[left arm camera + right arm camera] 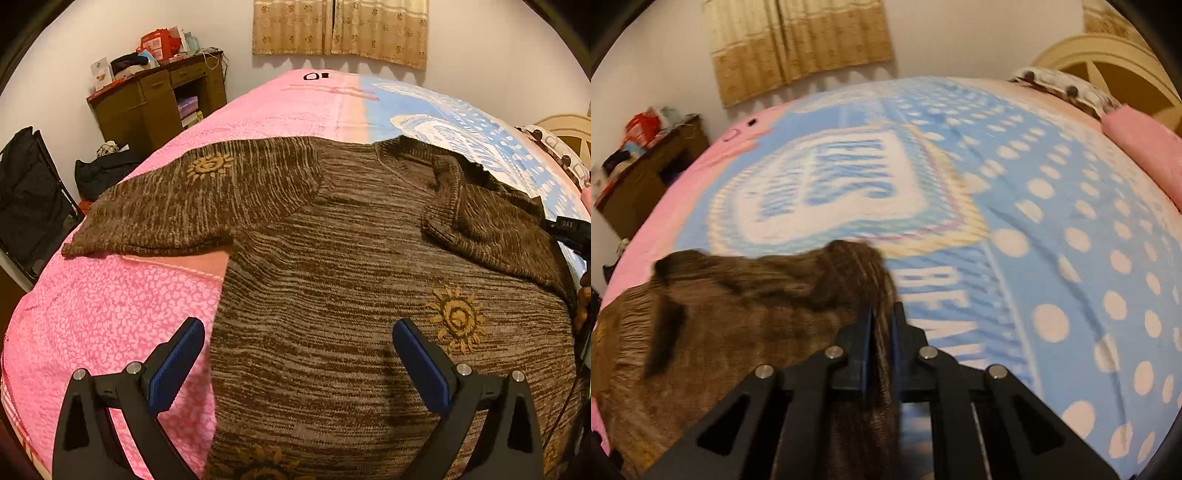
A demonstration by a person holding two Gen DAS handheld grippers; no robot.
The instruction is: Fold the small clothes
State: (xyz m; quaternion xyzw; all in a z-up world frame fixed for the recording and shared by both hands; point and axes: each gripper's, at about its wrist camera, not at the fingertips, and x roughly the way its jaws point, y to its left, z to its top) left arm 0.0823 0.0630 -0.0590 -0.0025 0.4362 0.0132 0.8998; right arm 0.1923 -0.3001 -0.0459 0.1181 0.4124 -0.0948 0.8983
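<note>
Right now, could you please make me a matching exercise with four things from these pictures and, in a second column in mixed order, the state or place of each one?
Column one:
1. left gripper
2. right gripper
3. brown knitted sweater
4. wooden desk

Column two:
A. stands against the wall beyond the bed, with boxes piled on top
B. jaws wide apart, above the sweater's lower part
C. jaws closed on a fold of knit fabric
D. spread on the bed blanket, one sleeve folded in over the body

Right pairs: 1-B, 2-C, 3-D, 4-A
</note>
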